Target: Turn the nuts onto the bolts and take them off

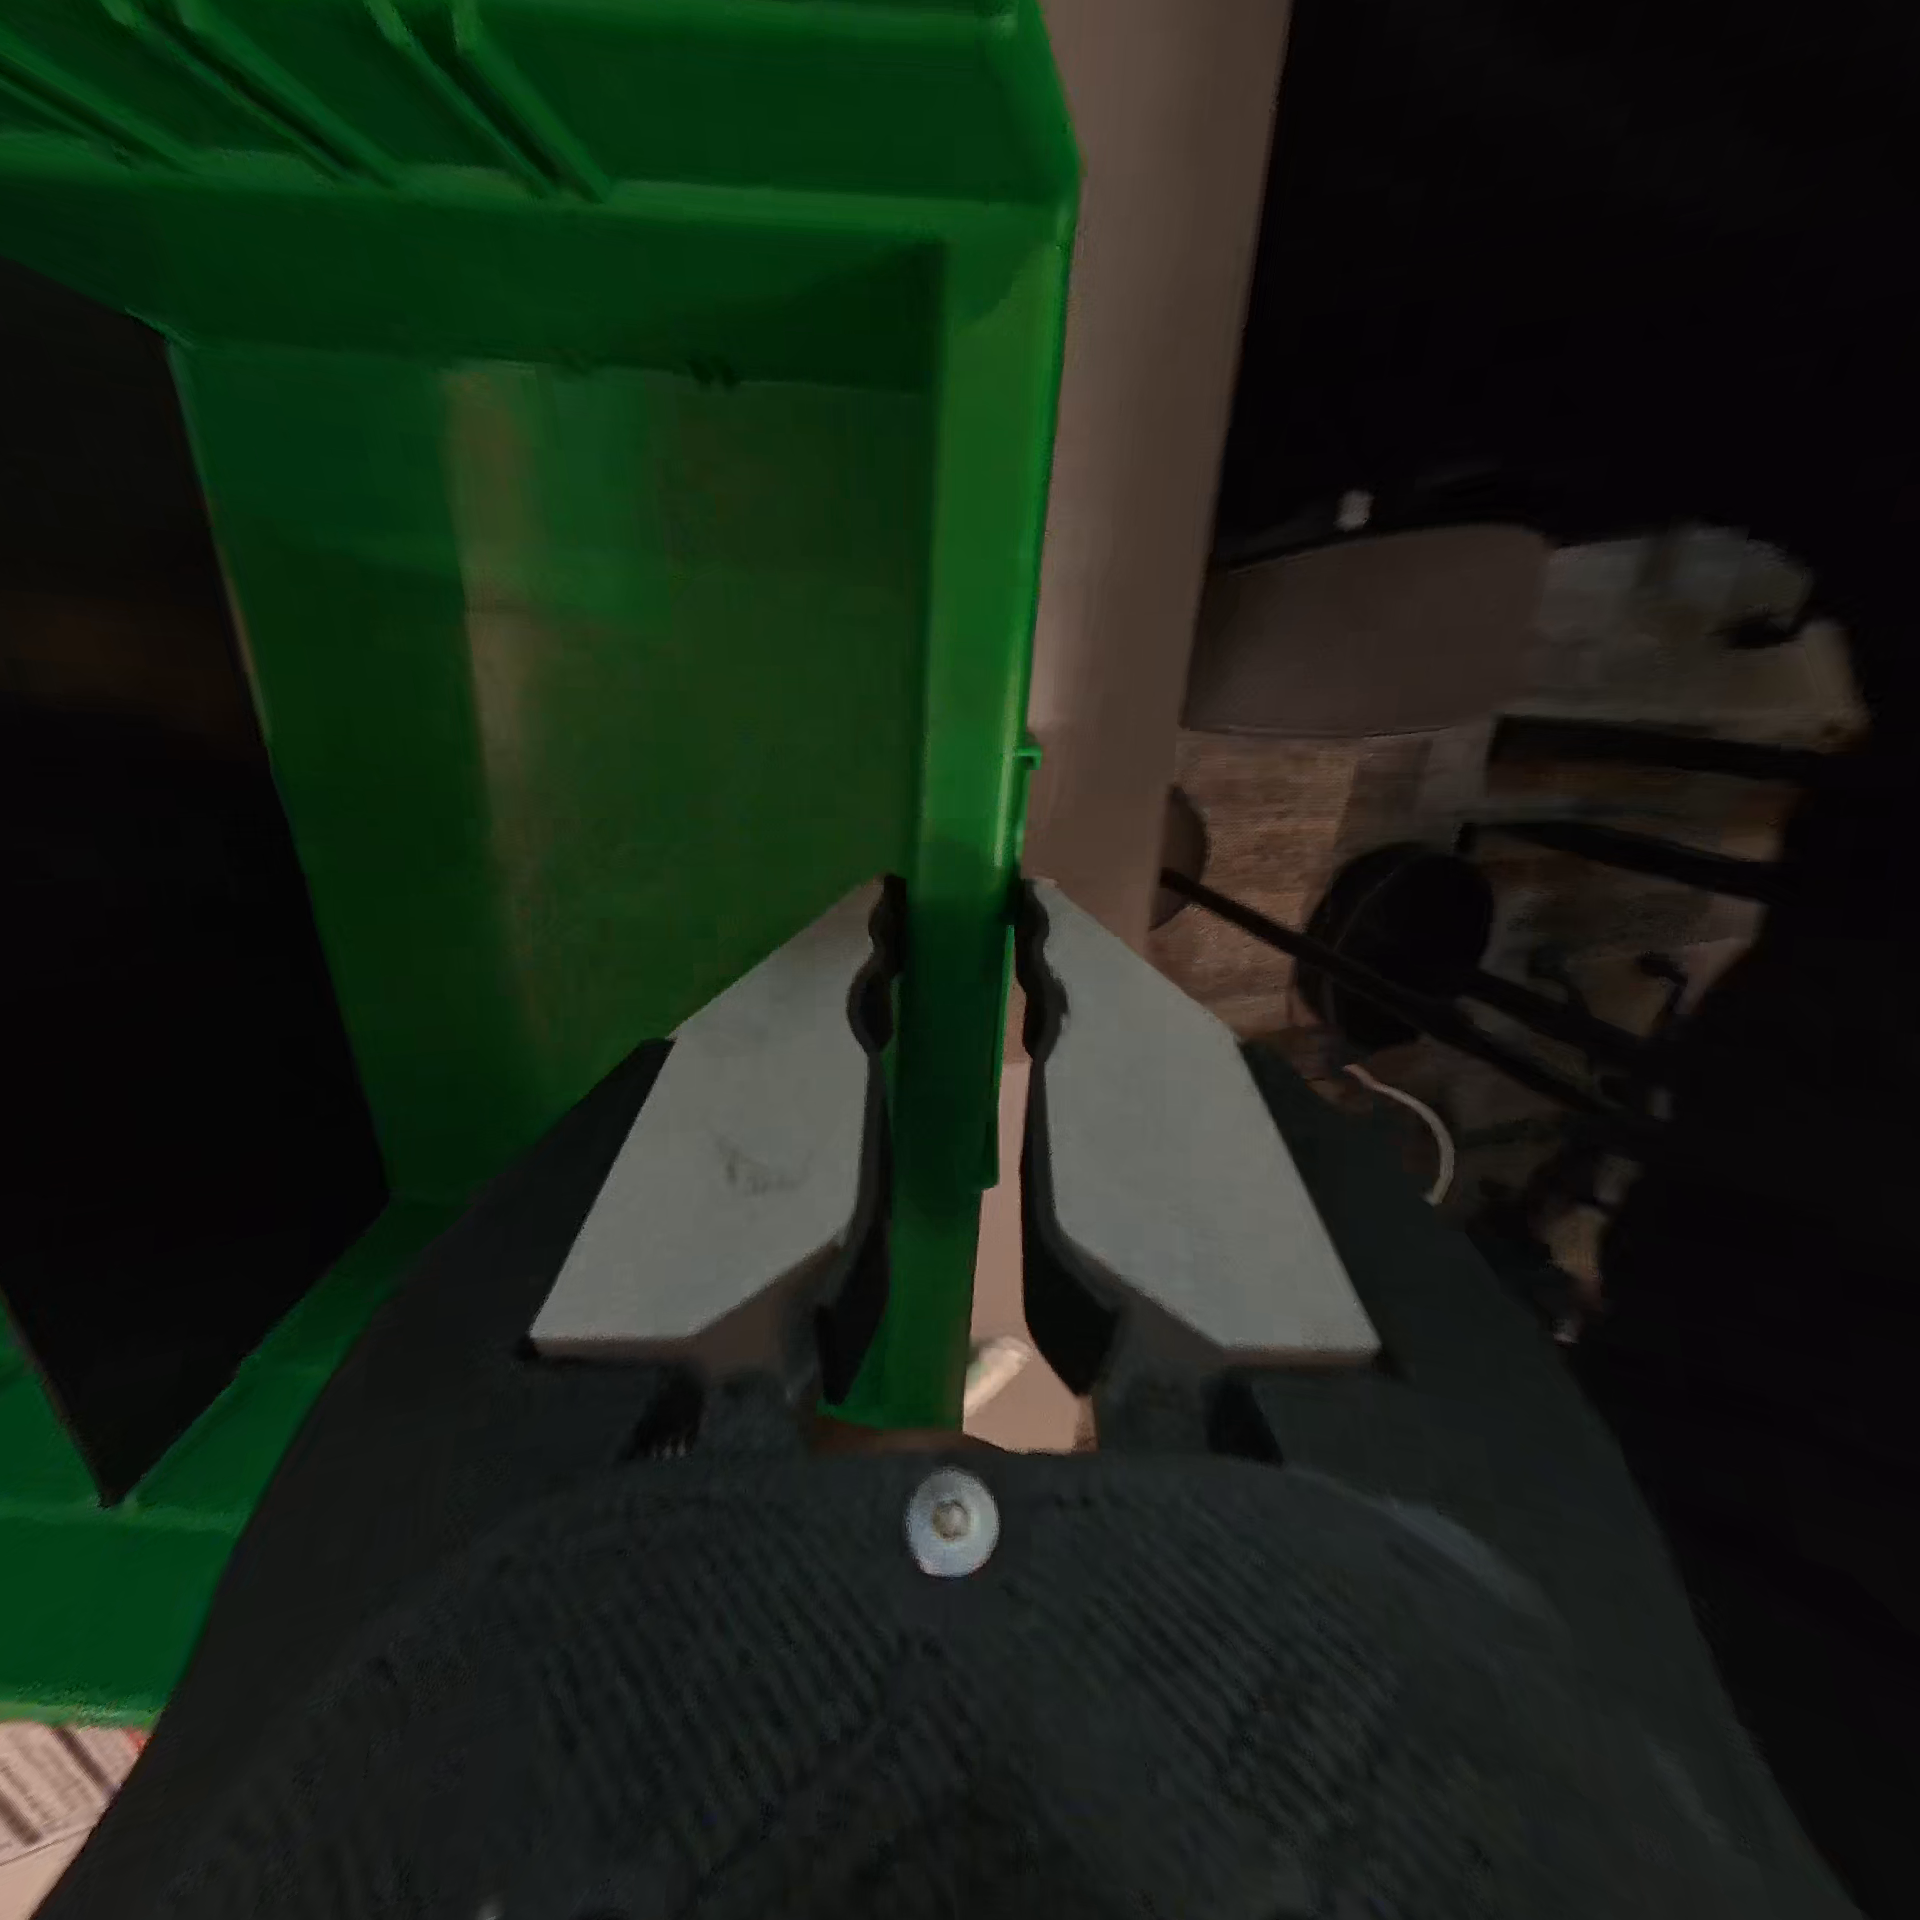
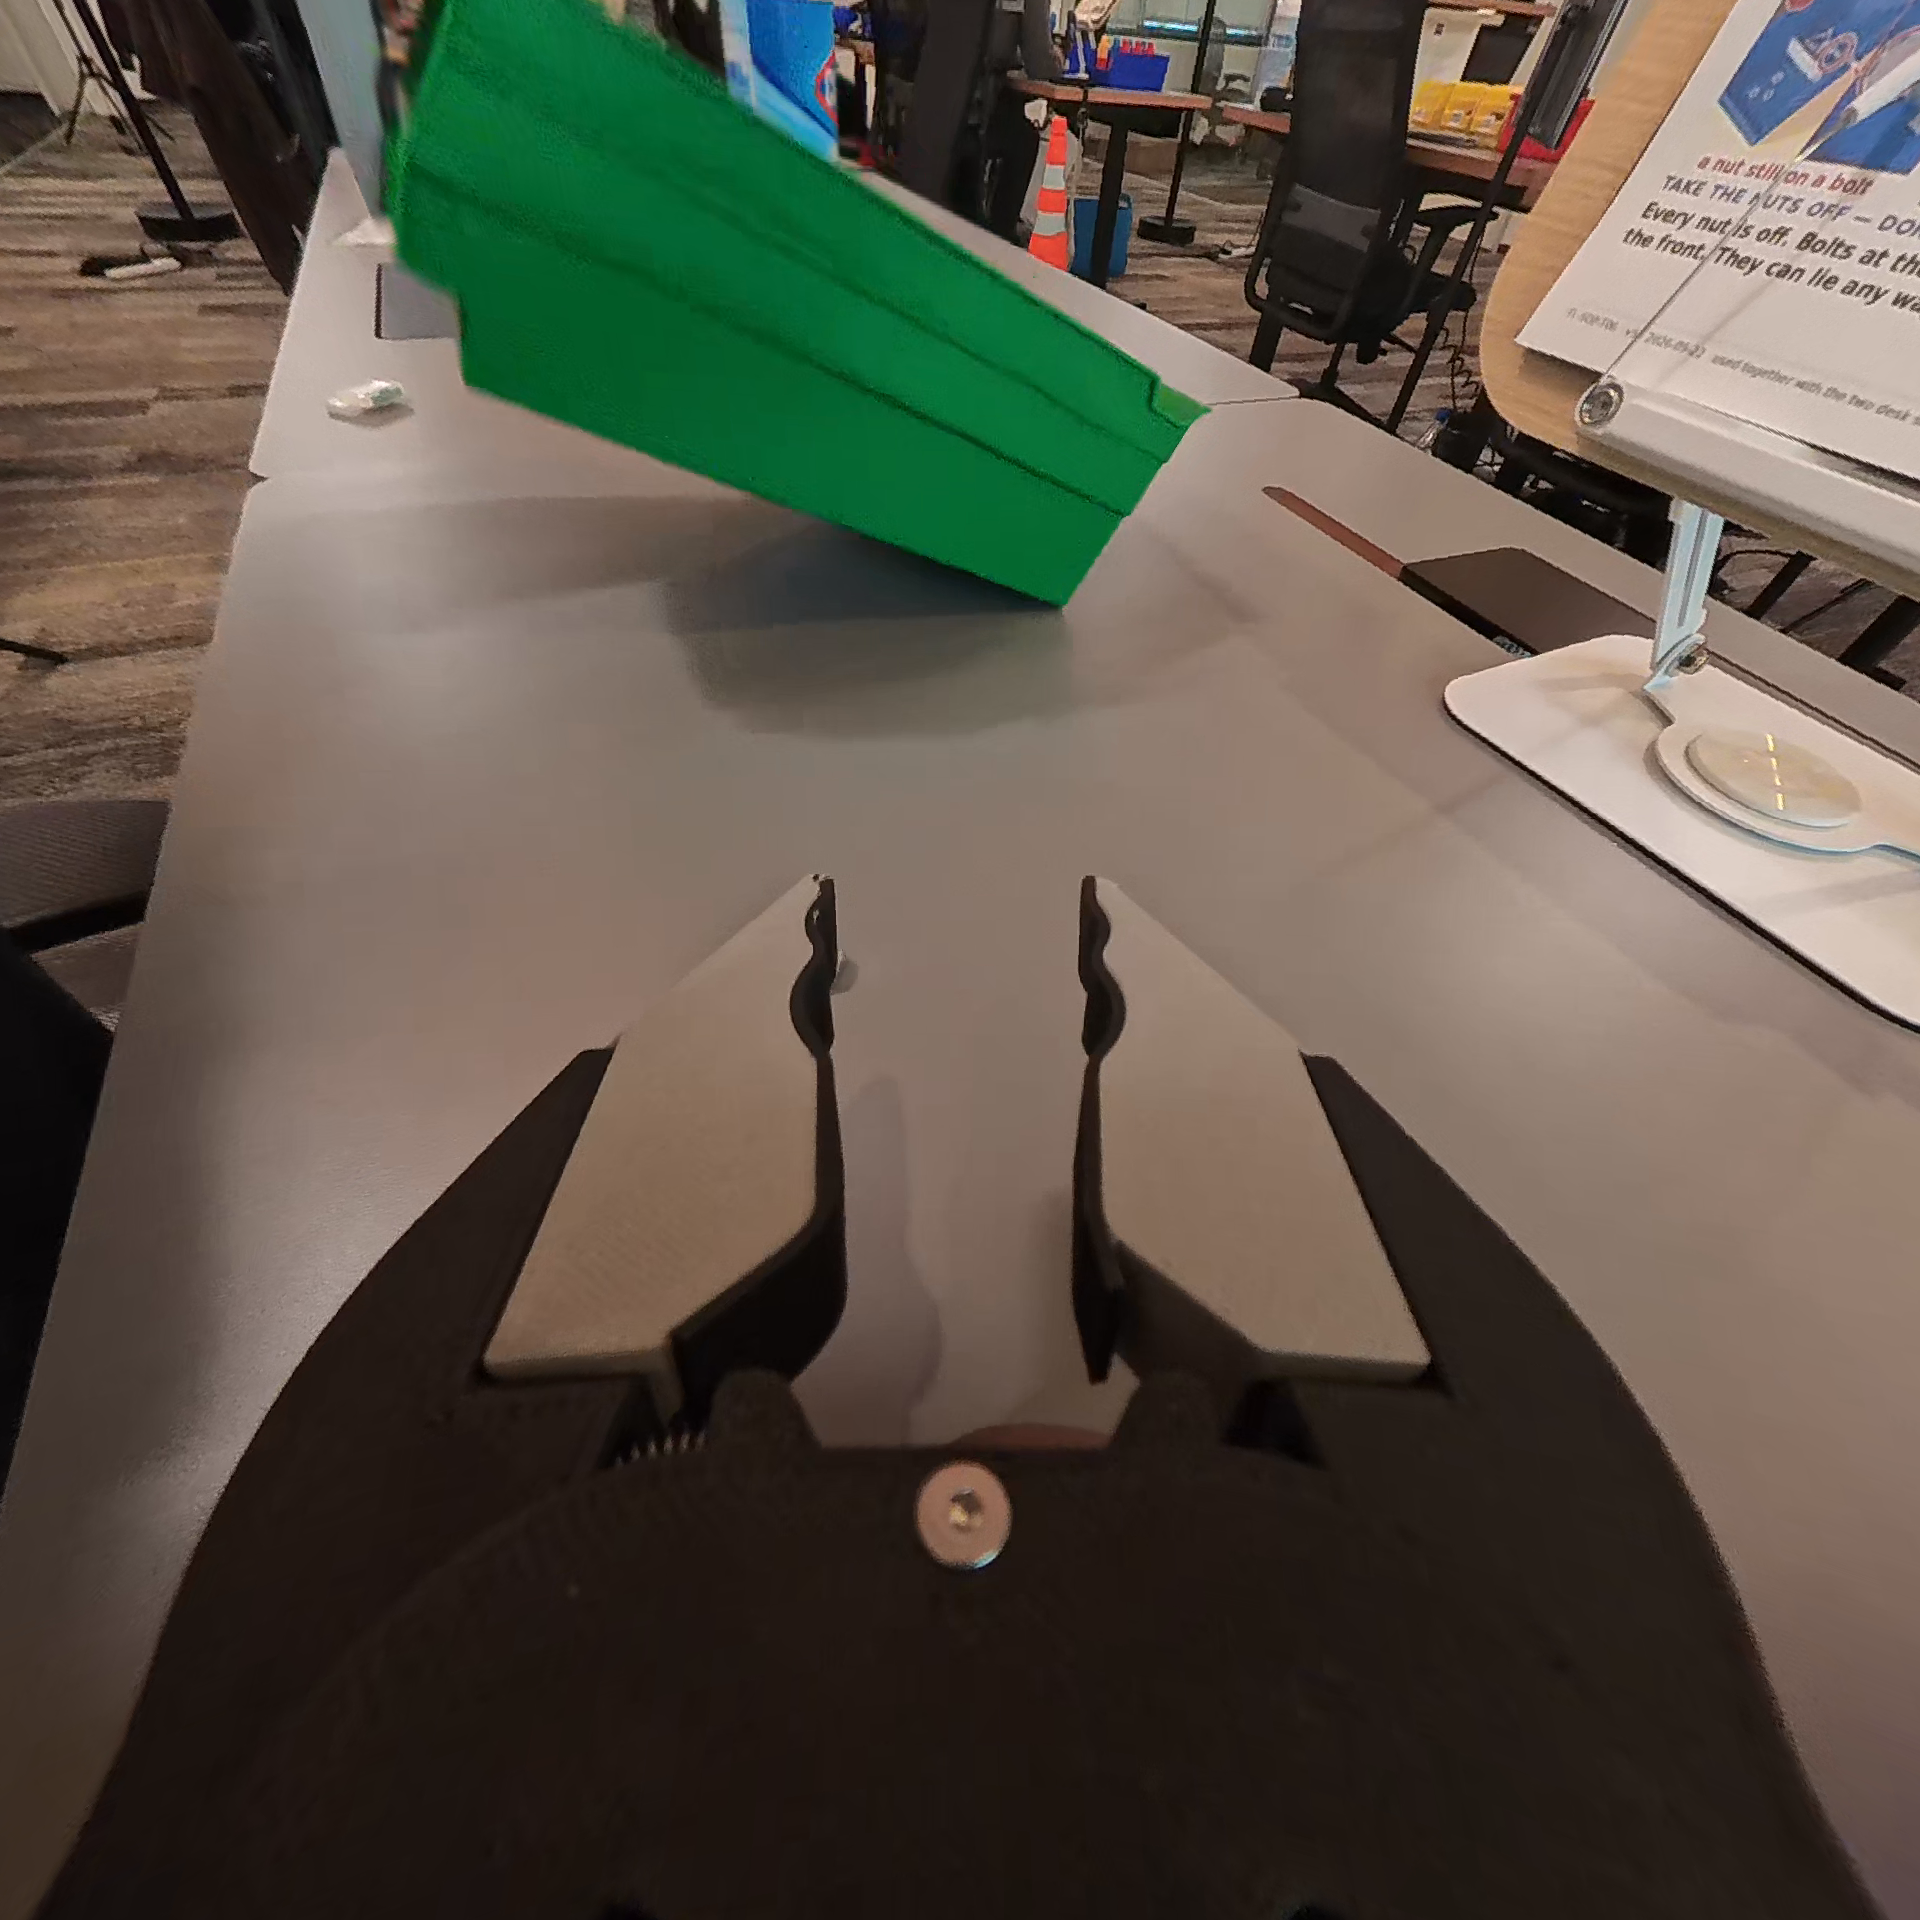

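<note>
A green plastic bin [image 2: 769, 343] is tilted steeply over the grey table [image 2: 520, 831], with only its lower right corner near the tabletop. My left gripper [image 1: 956, 904] is shut on the bin's side wall [image 1: 951, 727], which runs straight up between its two fingers. The bin's inside [image 1: 623, 675] shows empty in the left wrist view. My right gripper [image 2: 951, 894] is open and empty, low over the table in front of the bin. No nuts or bolts show in either view.
A white stand [image 2: 1662, 769] with an instruction sheet [image 2: 1766, 260] stands at the table's right edge. A small white scrap [image 2: 364, 398] lies at the far left of the table. Chairs, desks and an orange cone [image 2: 1051, 197] stand beyond.
</note>
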Demonstrator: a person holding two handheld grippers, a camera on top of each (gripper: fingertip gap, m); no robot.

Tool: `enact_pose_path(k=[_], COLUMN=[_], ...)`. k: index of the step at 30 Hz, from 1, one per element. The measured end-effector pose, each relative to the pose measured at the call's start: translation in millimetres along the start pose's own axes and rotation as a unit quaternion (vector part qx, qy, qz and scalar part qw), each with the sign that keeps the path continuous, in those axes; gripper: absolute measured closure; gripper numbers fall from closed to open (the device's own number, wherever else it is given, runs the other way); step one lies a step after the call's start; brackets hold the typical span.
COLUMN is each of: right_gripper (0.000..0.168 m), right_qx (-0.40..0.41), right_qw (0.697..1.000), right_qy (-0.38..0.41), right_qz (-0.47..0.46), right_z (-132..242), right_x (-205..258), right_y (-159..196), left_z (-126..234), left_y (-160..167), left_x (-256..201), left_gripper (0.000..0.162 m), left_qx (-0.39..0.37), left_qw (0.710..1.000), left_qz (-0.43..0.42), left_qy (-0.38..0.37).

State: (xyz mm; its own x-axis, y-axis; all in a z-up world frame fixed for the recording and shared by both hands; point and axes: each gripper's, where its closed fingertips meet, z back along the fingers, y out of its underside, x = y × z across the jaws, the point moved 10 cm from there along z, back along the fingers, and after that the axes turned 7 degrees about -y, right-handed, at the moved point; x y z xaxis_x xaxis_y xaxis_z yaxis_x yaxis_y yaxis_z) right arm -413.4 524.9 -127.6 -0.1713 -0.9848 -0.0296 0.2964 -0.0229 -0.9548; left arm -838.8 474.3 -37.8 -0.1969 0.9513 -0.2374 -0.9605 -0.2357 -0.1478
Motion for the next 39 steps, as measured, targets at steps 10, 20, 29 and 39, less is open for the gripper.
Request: enact_pose_path(k=[10, 20, 29, 39], right_gripper=[0.125, 0.125, 0.125, 0.125], right_qx=[0.006, 0.003, -0.001, -0.007], right_qw=[1.000, 1.000, 1.000, 0.999], right_qy=[-0.005, -0.005, -0.001, -0.028], right_qz=[-0.009, -0.010, -0.010, -0.012], right_z=[-5, -8, -4, -5], right_x=[0, 1, 0, 8], right_y=[3, 2, 1, -2], left_z=[-93, 18, -63, -64], left_y=[1, -33, -44, -38], left_x=[-7, 86, 207, 199], left_gripper=[0.136, 0.133, 0.138, 0.146], left_qx=[-0.045, -0.220, 0.007, -0.030], left_qw=[0.993, 0.910, 0.948, 0.974], left_qz=[0.002, 0.061, 0.084, 0.094], left_qy=[-0.111, -0.347, -0.307, -0.206])
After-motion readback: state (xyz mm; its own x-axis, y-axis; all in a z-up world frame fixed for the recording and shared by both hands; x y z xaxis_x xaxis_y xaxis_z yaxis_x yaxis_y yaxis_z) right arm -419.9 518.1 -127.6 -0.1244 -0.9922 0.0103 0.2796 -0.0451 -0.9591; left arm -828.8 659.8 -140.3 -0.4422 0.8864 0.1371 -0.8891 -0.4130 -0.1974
